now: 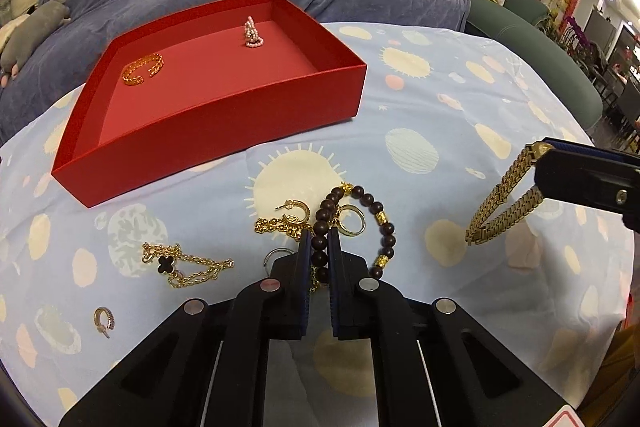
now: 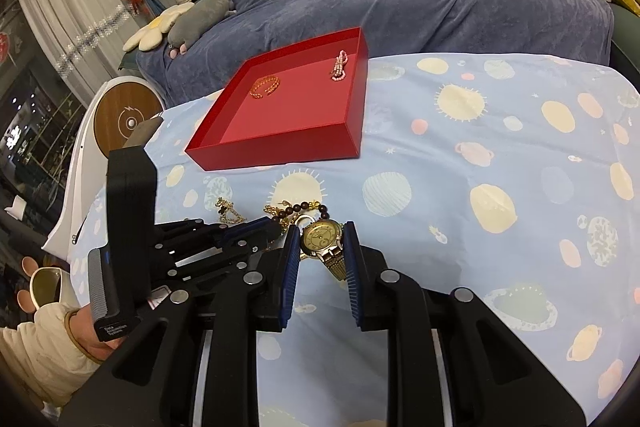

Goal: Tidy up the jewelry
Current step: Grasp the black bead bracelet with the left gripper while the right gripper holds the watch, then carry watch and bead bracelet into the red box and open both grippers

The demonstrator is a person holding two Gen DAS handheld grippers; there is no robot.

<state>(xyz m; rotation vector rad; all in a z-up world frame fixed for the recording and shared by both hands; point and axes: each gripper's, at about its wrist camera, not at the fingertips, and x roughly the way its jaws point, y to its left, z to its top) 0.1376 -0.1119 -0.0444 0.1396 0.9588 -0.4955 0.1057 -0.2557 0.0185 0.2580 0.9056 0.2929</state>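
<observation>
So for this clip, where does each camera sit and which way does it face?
Left wrist: on the left gripper, low over the table, facing the red box; its fingers pinch the bead bracelet, and the right gripper's finger enters at right, dangling the watch.
Right wrist: on the right gripper, facing the box from further right; its fingers grip the watch, and the left gripper and the person's hand show at left.
Shared: box, bracelet, watch, tablecloth.

One red box (image 1: 224,115), two hoop earrings (image 1: 298,213), one gold watch (image 2: 322,235), two bracelets inside.
</observation>
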